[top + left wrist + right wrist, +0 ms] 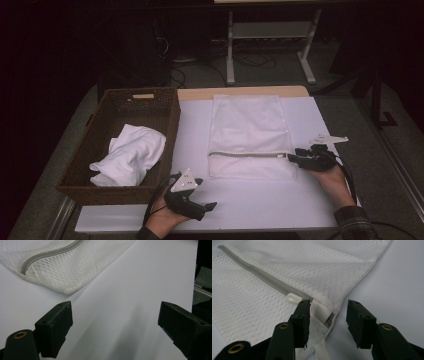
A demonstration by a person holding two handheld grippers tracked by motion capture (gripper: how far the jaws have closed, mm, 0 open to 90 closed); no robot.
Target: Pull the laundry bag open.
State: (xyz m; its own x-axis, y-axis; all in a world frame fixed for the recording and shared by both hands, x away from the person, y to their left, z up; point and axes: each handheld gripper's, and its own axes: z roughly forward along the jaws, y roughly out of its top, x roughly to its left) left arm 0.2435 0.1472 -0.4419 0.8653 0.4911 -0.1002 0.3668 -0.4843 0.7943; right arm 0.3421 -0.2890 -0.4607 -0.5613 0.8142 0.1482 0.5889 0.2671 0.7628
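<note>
White sheeting covers the table [250, 205] we work at, with a dark floor and a metal stand behind it. On it lies our mesh laundry bag [250, 135], flat, its long axis running away from us, and its grey zipper [247, 154] crossing it from side to side near the end closest to us. The white zipper pull [293, 298] sits at the bag's right-hand corner, and that is where our right gripper [295, 159] points: in the right gripper view the pull lies just ahead of the left jaw's tip, while the white fabric tab [320, 312] at the zipper's end runs back between the two jaws. They stand partly apart and press on nothing, so nothing is grasped yet; we judge that the coming move needs a short push forward and toward the left jaw's side to bring the pull between the pads. Our left gripper [207, 206] rests well apart from the zipper, near the front edge of the table, jaws wide and holding nothing, with the bag's near left corner ahead of it. Our right hand is clearly the nearer one. Left of the bag stands a wicker basket [167, 125] with a crumpled white cloth [130, 155] in it. We can read no brand, label or writing anywhere.
</note>
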